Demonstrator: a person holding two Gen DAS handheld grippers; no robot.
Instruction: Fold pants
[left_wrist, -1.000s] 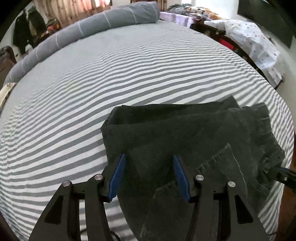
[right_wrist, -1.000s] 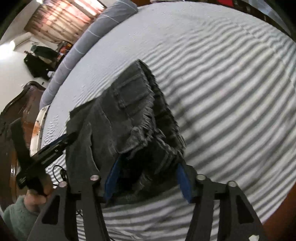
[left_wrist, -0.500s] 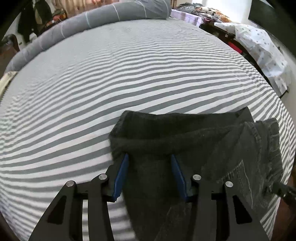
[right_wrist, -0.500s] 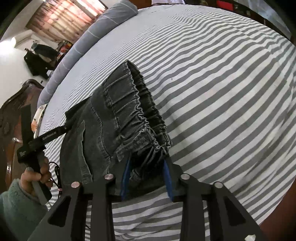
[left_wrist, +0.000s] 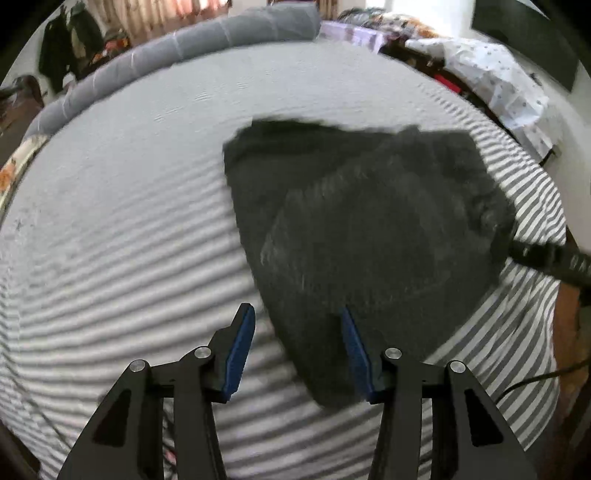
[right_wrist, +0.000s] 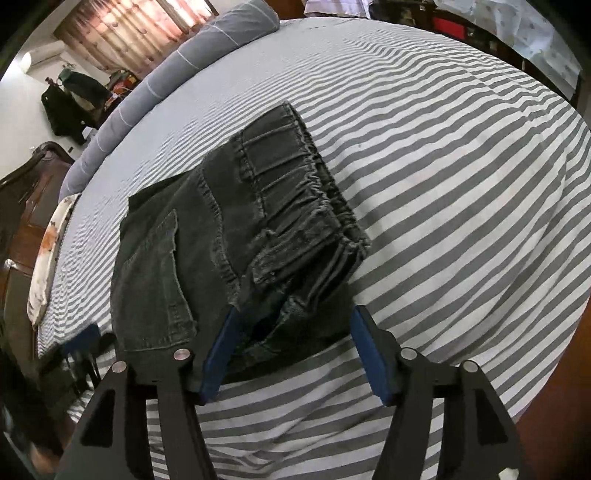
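Observation:
Dark grey denim pants (right_wrist: 207, 236) lie folded into a compact bundle on the striped bed sheet (right_wrist: 443, 155). The gathered elastic waistband (right_wrist: 314, 206) is on top at its right side. My right gripper (right_wrist: 293, 350) stands over the bundle's near edge. Its jaws are opening, the cloth lies loose between them, and the right pad is off it. In the blurred left wrist view the pants (left_wrist: 369, 206) lie ahead. My left gripper (left_wrist: 297, 350) is open, with only the near corner of cloth by its right pad. The right gripper (left_wrist: 546, 254) shows at the bundle's far right.
A long grey bolster (left_wrist: 177, 55) lies along the far edge of the bed (left_wrist: 110, 221). A wooden headboard (right_wrist: 26, 206) and a pillow (right_wrist: 48, 254) are at the left. Cluttered furniture under a dotted cloth (left_wrist: 498, 85) stands beyond the right side.
The left gripper has slid back and to the left, off the folded cloth. The right gripper's jaws, which pinched the waistband edge half a second ago, have spread apart.

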